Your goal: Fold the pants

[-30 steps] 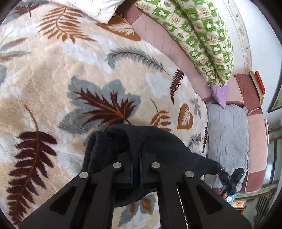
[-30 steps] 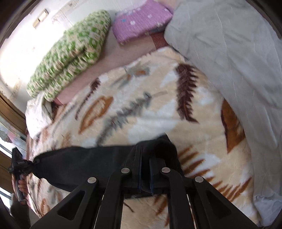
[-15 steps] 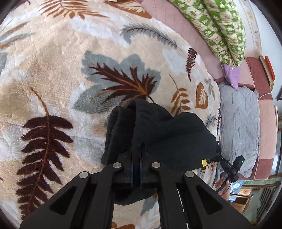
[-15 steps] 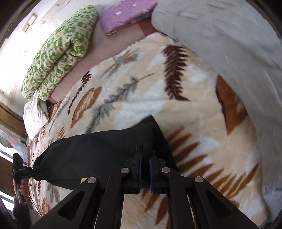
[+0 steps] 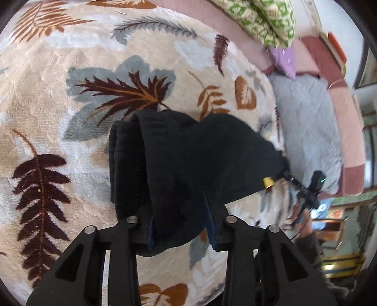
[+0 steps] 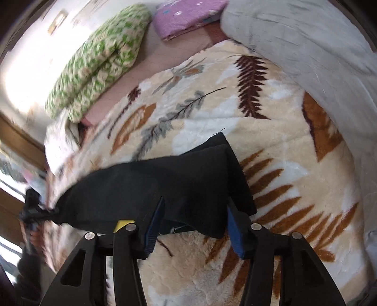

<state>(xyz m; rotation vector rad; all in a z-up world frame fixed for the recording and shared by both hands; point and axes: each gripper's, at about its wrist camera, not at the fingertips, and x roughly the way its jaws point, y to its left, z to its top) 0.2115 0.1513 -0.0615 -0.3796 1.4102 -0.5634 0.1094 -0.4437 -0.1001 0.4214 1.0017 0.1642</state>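
Both claws, left gripper (image 5: 180,226) and right gripper (image 6: 193,226), gape released over black pants (image 5: 188,164) folded in a bundle on the leaf-print blanket (image 5: 59,94), so probably only tidying remains.

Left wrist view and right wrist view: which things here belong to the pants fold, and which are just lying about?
Part of the job:
black pants
left hand-held gripper, open
right hand-held gripper, open
leaf-print blanket, the folding surface

Just lying about:
green patterned quilt
purple cushion
grey quilt
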